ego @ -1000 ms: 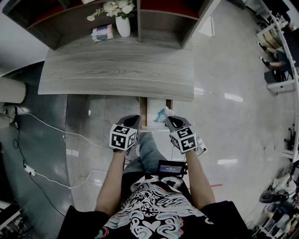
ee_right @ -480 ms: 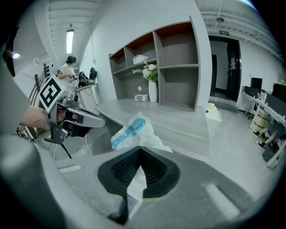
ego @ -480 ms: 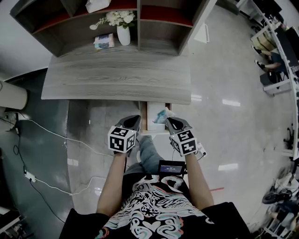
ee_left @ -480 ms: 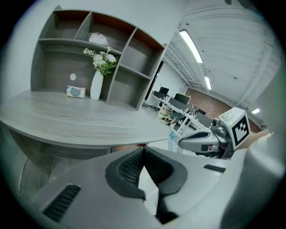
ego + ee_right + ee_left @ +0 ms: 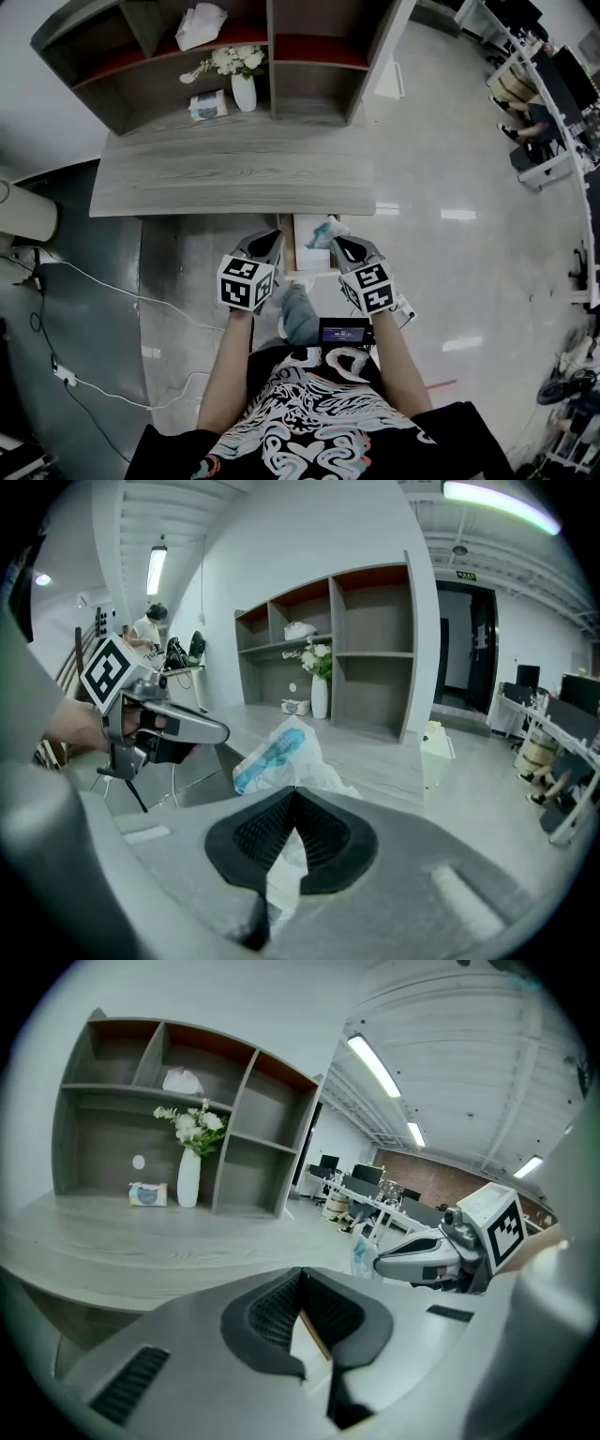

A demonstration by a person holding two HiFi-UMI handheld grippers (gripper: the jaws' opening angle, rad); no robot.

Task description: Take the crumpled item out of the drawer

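The crumpled item is a white and blue plastic bag (image 5: 323,231). It hangs over the open wooden drawer (image 5: 290,246) below the grey desk's (image 5: 234,178) front edge. My right gripper (image 5: 337,243) is shut on the bag. In the right gripper view the bag (image 5: 277,750) bulges above the shut right gripper (image 5: 295,797), with film trailing down between the pads. My left gripper (image 5: 272,239) stays shut and empty just left of the drawer. The left gripper view shows the left gripper (image 5: 299,1275), and beyond it the right gripper (image 5: 380,1263) with the bag (image 5: 361,1252).
A shelf unit (image 5: 272,56) stands at the back of the desk with a vase of flowers (image 5: 243,82), a tissue pack (image 5: 206,105) and a white cloth (image 5: 200,23). Cables (image 5: 94,272) run over the floor on the left. Office desks (image 5: 544,84) stand far right.
The head view has drawn back and shows more of the shelf unit. Both grippers stay at the drawer, and the right one keeps its hold on the bag.
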